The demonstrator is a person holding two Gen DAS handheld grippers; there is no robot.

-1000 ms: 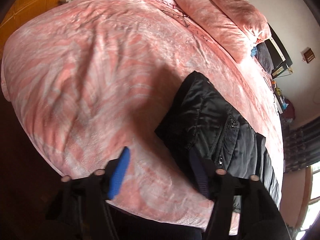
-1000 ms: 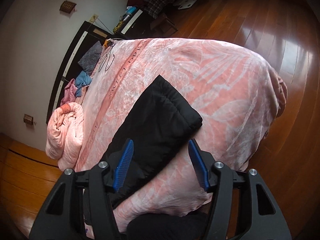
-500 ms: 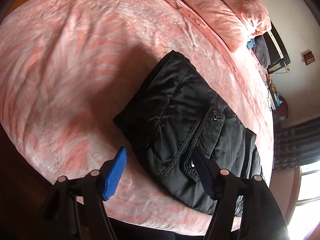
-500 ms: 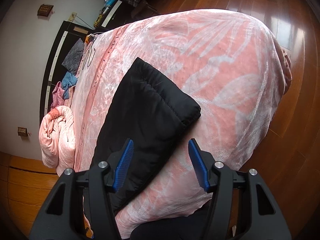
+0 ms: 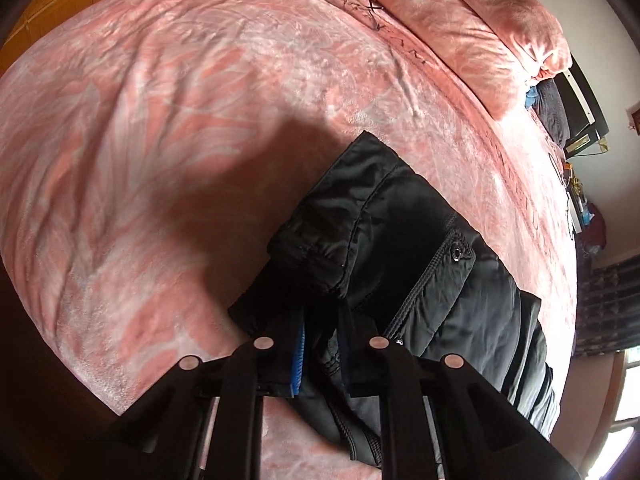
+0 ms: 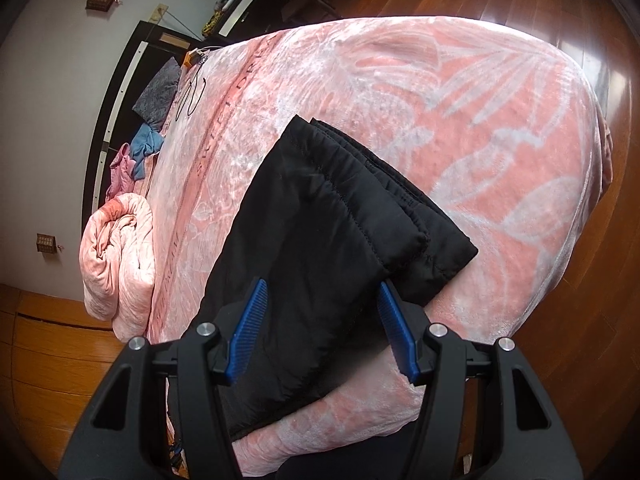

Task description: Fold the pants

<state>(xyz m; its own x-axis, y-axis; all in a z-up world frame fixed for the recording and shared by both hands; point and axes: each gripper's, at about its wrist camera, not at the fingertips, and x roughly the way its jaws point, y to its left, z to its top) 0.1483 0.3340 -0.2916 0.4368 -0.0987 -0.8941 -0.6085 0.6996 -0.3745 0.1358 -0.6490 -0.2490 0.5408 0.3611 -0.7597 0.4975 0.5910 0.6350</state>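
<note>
Across the pink bed lay the black pants, whose waist the left gripper, open half a second before, had apparently now pinched for folding, while the right gripper hung spread over the cuffs.

The right tool hangs over the pants, its blue fingers spread wide; whether they touch the cloth cannot be told. The pants are black and quilted, folded in layers on the pink bed, with the leg ends pointing away from the tool and the lower layer jutting out past the upper one on the right. Left of the pants a rolled pink quilt lies at the bed's edge. Beyond the quilt sit blue and grey cloths by a dark headboard. Wood floor lies right of the bed.
</note>
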